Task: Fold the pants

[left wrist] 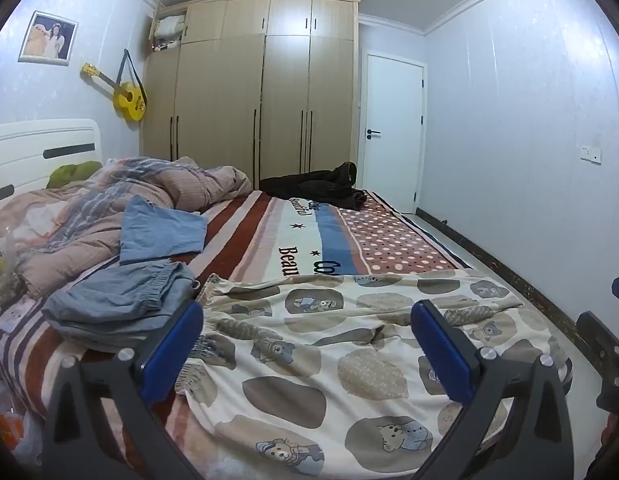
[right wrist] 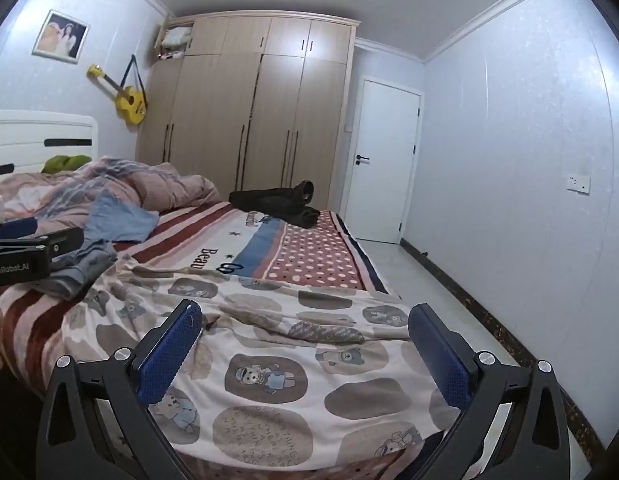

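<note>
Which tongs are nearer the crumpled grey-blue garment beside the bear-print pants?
Left. The left tongs hang open beside the grey-blue garment; the right tongs, also open, are further right, over the bear-print pants.

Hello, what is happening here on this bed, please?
A person holds two hand-held grippers over the bear-print pants spread across the near end of the bed. The left hand-held gripper and the right hand-held gripper are both open and hold nothing. The folding has not begun. Blue-grey clothes lie to the left, and a dark garment lies at the far end.
</note>
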The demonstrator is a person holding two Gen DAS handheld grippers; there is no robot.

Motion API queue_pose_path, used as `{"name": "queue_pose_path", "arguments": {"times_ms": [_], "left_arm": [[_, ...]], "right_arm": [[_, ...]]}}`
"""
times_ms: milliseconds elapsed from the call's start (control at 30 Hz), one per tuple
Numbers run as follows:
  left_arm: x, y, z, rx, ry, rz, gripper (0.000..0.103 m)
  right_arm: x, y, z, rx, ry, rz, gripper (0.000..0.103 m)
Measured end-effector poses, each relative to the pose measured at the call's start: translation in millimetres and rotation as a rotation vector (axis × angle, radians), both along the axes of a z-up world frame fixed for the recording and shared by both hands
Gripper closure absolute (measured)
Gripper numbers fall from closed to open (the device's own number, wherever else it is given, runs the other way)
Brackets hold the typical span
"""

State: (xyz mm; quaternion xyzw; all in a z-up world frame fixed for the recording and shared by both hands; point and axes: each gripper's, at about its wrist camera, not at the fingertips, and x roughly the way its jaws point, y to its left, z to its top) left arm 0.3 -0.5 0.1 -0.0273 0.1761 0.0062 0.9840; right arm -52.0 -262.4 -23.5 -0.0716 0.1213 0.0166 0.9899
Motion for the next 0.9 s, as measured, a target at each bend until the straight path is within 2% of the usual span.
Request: {"name": "queue_pose_path", "arguments": {"times_ms": [33,267,900], "left_arm": [[0.2,0.0,0.0,0.001,-0.001,0.001,0.001],[-1.4,0.2,0.4,0.008,-0.012,0.0,0.001],[-4.8,-7.6,3.7,0.007,-0.013,-0.025,0.001]], "right_arm": [[2.4,-3.0,0.2,0.037,0.034,0.016,0.0],[5.1,0.8,1.9,0.018,0.044,0.022,0.0],[5.7,-3.5,4.7,0.06,0.059,0.009,0.0]]}}
